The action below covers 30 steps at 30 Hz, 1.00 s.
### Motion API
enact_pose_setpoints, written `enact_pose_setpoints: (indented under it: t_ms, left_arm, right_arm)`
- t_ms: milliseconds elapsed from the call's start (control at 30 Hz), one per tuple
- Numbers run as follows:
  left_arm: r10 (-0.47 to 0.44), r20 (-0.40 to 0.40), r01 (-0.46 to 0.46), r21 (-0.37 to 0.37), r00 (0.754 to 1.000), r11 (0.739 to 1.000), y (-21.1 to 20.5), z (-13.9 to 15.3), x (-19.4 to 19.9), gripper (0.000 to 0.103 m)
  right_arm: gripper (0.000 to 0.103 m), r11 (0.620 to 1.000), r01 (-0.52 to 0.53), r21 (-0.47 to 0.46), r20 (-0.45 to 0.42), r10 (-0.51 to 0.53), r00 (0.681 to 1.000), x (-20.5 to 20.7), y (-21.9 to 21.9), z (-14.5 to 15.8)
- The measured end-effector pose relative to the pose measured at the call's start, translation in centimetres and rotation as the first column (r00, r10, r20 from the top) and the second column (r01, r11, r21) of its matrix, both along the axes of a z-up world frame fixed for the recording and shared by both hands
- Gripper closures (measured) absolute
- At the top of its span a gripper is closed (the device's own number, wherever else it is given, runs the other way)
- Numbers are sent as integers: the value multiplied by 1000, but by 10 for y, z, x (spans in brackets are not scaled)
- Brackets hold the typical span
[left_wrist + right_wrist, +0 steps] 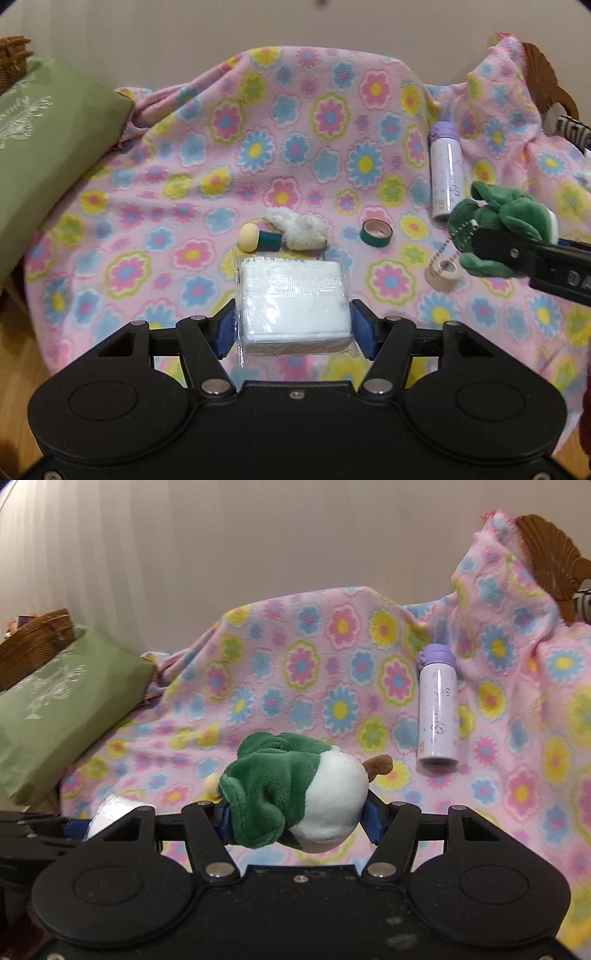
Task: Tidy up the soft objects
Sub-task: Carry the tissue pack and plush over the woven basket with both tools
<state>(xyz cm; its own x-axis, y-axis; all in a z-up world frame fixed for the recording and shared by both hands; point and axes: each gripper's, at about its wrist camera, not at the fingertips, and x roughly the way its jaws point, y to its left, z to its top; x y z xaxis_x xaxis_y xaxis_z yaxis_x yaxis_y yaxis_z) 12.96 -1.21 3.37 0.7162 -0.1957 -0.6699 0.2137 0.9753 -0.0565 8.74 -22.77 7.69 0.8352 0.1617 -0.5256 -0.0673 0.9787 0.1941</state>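
My left gripper (293, 326) is shut on a white pack of soft pads in clear wrap (293, 301), held above the flowered blanket (295, 147). My right gripper (297, 818) is shut on a green and white plush toy (291, 786), also lifted off the blanket. In the left wrist view that plush toy (498, 225) shows at the right edge with a bead chain hanging from it. A white fluffy piece (301, 230) and a yellow-tipped sponge with a green base (258, 238) lie on the blanket beyond the pack.
A lilac bottle (445, 171) lies on the blanket at the right, with a green tape roll (376, 232) and a beige tape roll (443, 275) nearby. A green cushion (48, 155) and a wicker basket (37, 642) sit at the left. A wooden chair back (546, 554) rises at the far right.
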Motion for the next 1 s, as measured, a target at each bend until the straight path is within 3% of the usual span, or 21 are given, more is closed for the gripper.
enact_pose_setpoints:
  t_ms: [233, 500, 733, 1000]
  left_arm:
    - [-18, -27, 17, -10, 999, 1000, 0, -1, -52, 45]
    - [3, -7, -3, 6, 1000, 1000, 2, -5, -99, 44]
    - [3, -40, -2, 27, 999, 1000, 0, -20, -113, 44]
    - [20, -85, -18, 27, 996, 999, 6, -33, -117, 44]
  right_arm:
    - [41, 1000, 12, 0, -7, -12, 1000, -73, 5, 2]
    - [41, 1000, -10, -9, -78, 10, 997, -130, 11, -12]
    - [40, 999, -26, -36, -122, 21, 992, -156, 20, -25]
    - [40, 998, 58, -25, -178, -62, 982, -162, 8, -31]
